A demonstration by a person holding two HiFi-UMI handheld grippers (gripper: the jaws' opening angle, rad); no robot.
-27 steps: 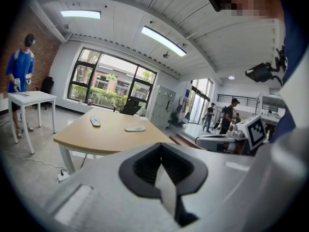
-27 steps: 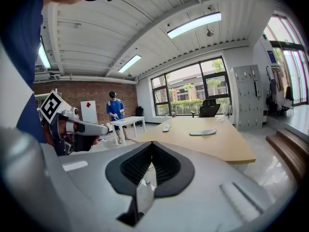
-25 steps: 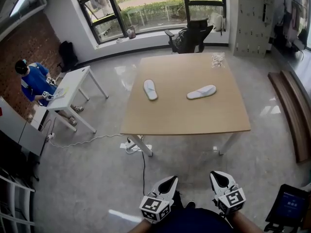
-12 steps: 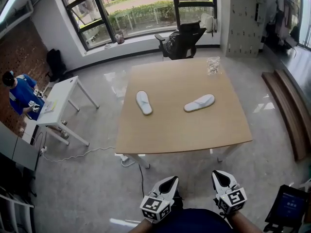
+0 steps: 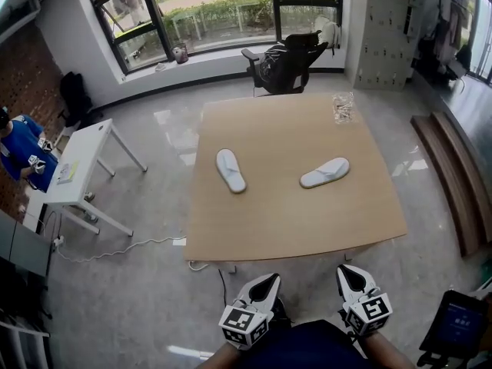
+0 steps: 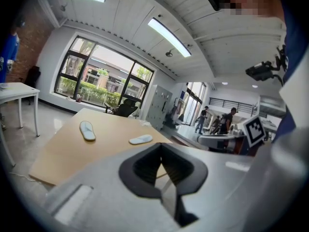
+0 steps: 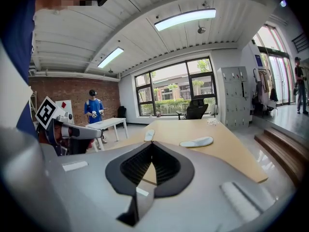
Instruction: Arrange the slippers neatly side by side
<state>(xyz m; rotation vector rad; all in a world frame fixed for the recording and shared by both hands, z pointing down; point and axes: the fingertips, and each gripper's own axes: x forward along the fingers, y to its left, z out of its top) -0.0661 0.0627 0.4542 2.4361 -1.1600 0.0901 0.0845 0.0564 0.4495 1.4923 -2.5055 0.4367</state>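
Two flat white slippers lie on one square light-wood table, well apart and not side by side. The left slipper lies lengthwise, running from the near side toward the far side at a slight slant. The right slipper lies almost crosswise, at an angle to the first, with bare tabletop between the two.

Two handheld grey grippers with black tips, each carrying one marker cube, show at the bottom of the head view, short of the table's near edge. The left gripper has its jaws pressed together with nothing between them. The right gripper is closed and empty in the same way.

Near the table's far right corner sits one small clear item, possibly a crumpled plastic bag; it is too small to be sure. One black office chair stands beyond the far edge, in front of a wide window. To the left stands one small white table, with one person in a blue top beside it. One dark tablet screen shows at the lower right.
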